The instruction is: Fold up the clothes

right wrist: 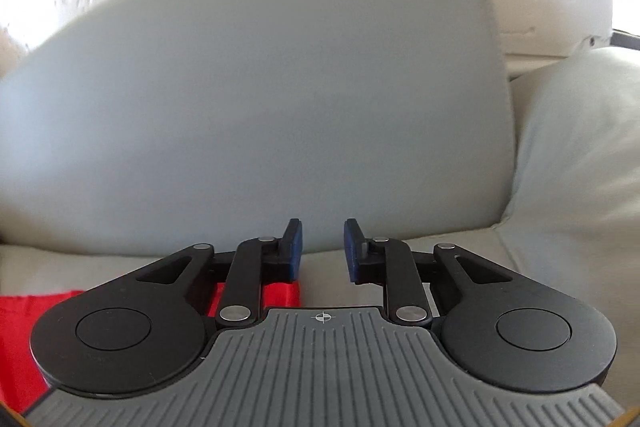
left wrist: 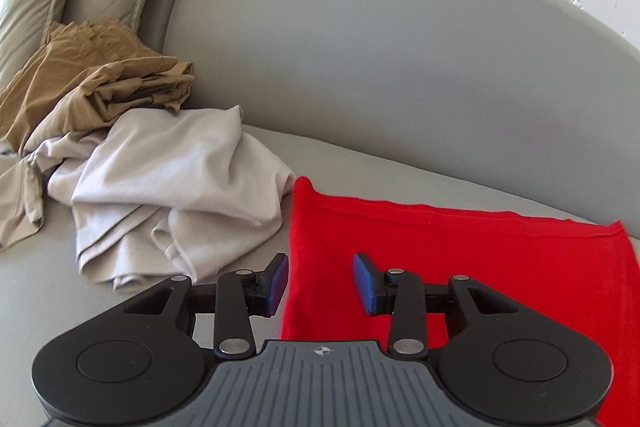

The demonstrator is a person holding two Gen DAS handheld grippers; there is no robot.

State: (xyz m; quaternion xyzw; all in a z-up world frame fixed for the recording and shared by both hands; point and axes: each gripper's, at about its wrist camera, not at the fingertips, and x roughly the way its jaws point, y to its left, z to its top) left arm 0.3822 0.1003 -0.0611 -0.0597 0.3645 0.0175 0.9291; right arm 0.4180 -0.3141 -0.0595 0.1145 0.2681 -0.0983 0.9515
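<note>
A pale grey sofa [left wrist: 360,47] filled both views, its curved backrest rising behind the seat. A red cloth [left wrist: 460,267] lay flat on the seat cushion, spread toward the right in the left wrist view. To its left sat a rumpled pale grey garment [left wrist: 168,187], with a loosely folded tan garment [left wrist: 104,83] behind it against the cushions.

The left gripper [left wrist: 321,281] hovered over the red cloth's left edge, jaws spread and holding nothing. The right gripper [right wrist: 323,251] also stood with jaws apart and empty, the cloth's right corner [right wrist: 280,293] just below its left finger.

The red cloth looked light, soft and limp (likely a knit); a corner or hem would probably give the surest hold.

Its near edge was cut off by the gripper bodies, and the right view was slightly blurred.
</note>
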